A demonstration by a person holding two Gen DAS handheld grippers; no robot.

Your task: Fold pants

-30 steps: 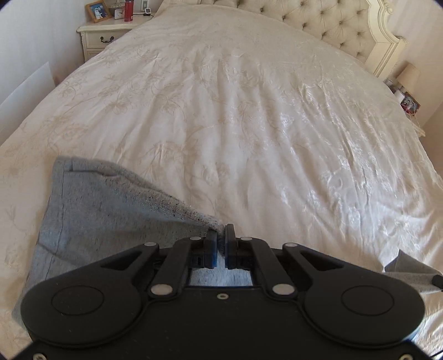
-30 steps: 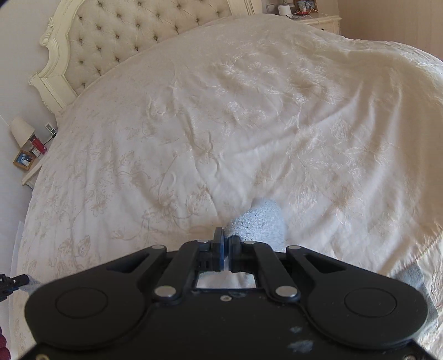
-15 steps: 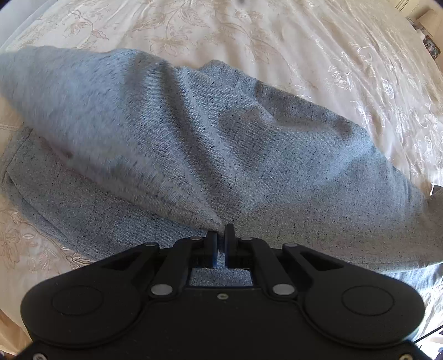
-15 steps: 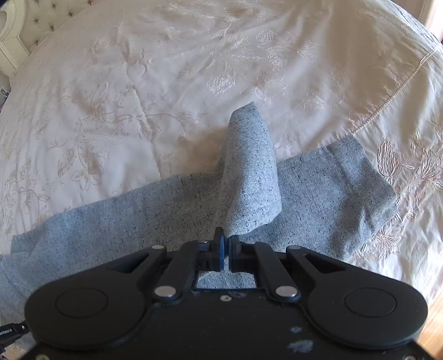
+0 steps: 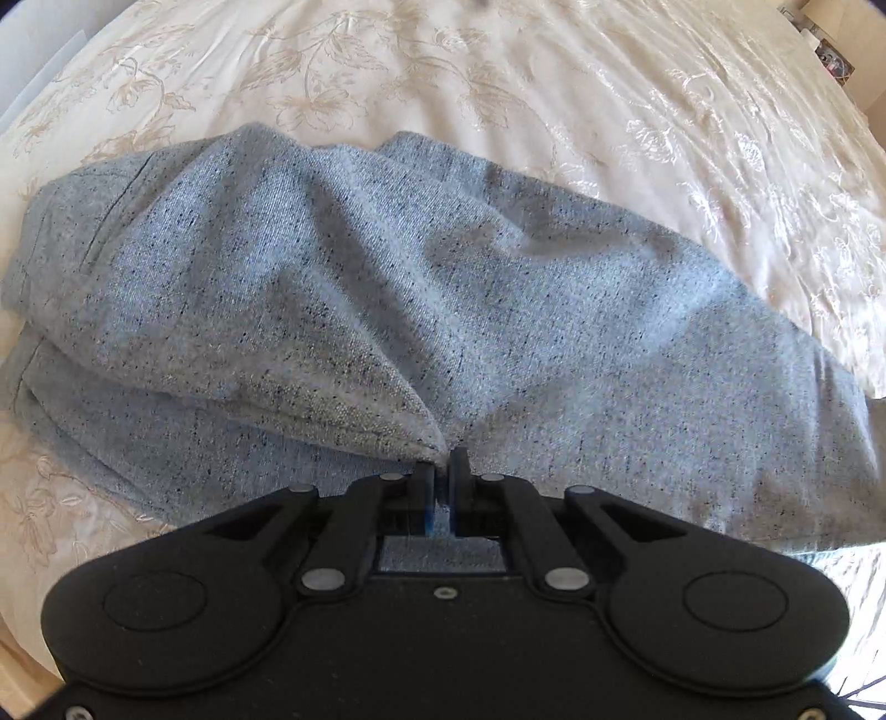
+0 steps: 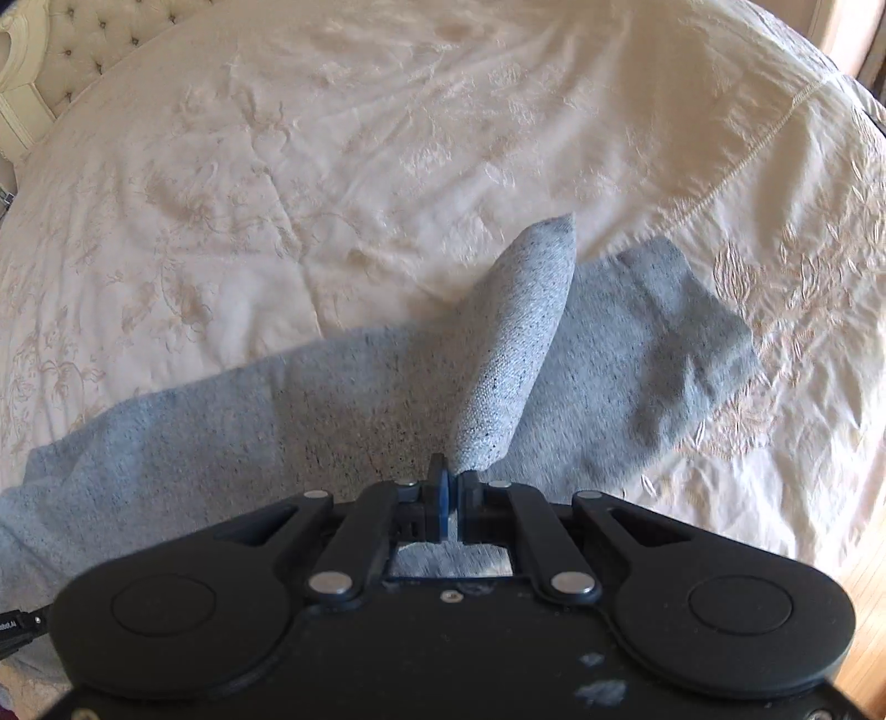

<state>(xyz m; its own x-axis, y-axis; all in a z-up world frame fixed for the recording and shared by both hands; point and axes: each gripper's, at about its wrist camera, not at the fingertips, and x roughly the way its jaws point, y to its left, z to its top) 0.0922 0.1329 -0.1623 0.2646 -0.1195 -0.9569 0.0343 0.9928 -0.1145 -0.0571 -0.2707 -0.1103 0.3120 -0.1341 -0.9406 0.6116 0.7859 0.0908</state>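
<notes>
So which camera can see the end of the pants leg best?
The right wrist view. There the pants stretch across the bedspread and the leg's end lies flat in plain sight, beside the fold pinched by the right gripper. The left wrist view shows only bunched grey cloth above the left gripper.

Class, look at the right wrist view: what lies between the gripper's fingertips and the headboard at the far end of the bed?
First the grey pants, pinched by the right gripper, then bare cream bedspread up to the headboard.

Home bedroom, embroidered cream bedspread [image 6: 387, 166], tufted headboard [image 6: 83, 33], wooden floor [image 6: 864, 581]
</notes>
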